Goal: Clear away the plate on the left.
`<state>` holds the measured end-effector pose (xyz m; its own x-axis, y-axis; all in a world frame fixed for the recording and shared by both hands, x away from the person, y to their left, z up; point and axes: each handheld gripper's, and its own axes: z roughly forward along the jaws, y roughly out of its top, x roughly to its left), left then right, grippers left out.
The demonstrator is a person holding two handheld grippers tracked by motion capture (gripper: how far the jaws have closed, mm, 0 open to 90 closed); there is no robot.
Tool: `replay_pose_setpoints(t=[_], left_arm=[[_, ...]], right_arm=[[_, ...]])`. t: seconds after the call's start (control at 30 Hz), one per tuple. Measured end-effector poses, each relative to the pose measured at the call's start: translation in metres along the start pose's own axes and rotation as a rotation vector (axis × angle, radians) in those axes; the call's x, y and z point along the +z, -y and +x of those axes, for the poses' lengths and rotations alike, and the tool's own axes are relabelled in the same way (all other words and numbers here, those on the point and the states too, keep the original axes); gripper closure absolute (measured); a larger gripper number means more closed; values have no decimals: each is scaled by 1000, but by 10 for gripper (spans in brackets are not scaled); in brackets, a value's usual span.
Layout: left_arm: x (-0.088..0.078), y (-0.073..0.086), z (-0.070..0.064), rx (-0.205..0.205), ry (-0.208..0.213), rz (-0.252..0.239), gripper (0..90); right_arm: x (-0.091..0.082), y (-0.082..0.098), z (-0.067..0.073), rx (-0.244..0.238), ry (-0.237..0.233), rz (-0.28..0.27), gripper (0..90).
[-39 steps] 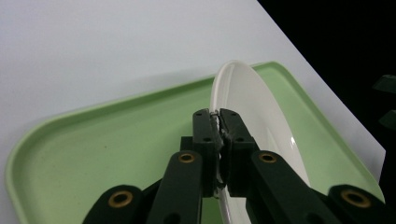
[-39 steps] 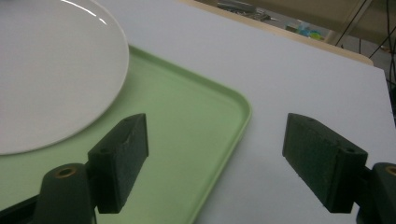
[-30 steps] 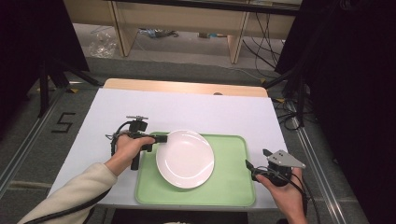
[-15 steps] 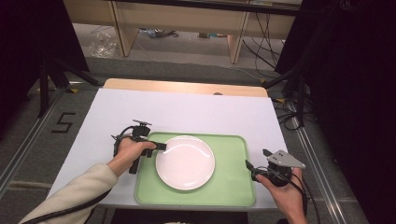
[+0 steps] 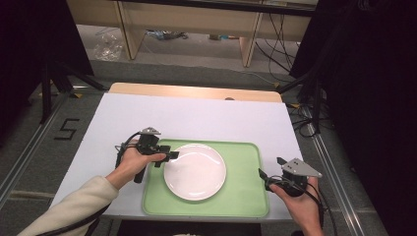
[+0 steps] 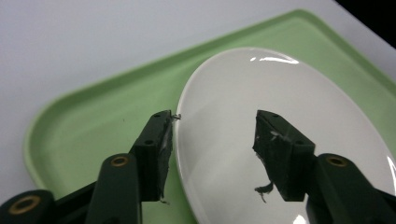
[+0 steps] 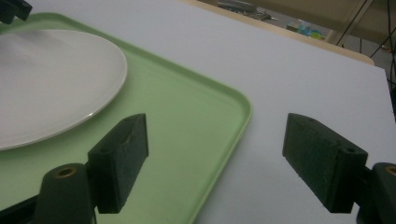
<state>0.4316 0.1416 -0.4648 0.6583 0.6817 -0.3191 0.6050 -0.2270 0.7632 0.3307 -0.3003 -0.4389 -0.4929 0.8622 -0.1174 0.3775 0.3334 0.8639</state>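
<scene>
A white plate [image 5: 196, 172] lies flat on a green tray [image 5: 243, 162] at the near middle of the table. My left gripper [image 5: 173, 156] is at the plate's left rim. In the left gripper view it [image 6: 212, 149] is open, with one jaw over the tray [image 6: 93, 121], the other over the plate [image 6: 280, 93], and the rim running between them. My right gripper [image 5: 270, 167] is held at the tray's right edge. In the right gripper view it [image 7: 219, 163] is open with nothing in it: one jaw is over the tray [image 7: 187, 130], the other over the table. The plate [image 7: 46, 79] lies to its left.
The tray sits on a white table top [image 5: 196, 118] with a wooden strip along its far edge. Beyond the table are wooden shelving legs and cables on the floor. Dark curtains hang at both sides.
The plate, tilted up at the left gripper's side a second ago, has come down flat on the tray. The left gripper lowered with it. The right hand stayed put.
</scene>
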Motion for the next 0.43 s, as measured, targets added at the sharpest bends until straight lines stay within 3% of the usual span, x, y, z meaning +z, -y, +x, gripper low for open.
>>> replay_pose_setpoints(t=[0.1, 0.17, 0.27, 0.37, 0.43], left_arm=[[-16, 5, -2, 24, 20, -38, 397], [-28, 9, -3, 106, 20, -76, 351], [-40, 13, -4, 148, 13, -115, 273], [-50, 21, -6, 164, -1, -130, 230], [-55, 25, -7, 149, -9, -139, 215]], right_arm=[[0, 0, 0, -1, 1, 0, 232], [0, 0, 0, -8, 3, -1, 232], [1, 0, 1, 2, -5, 11, 232], [0, 0, 0, 1, -6, 21, 232], [0, 0, 0, 1, -3, 20, 232]])
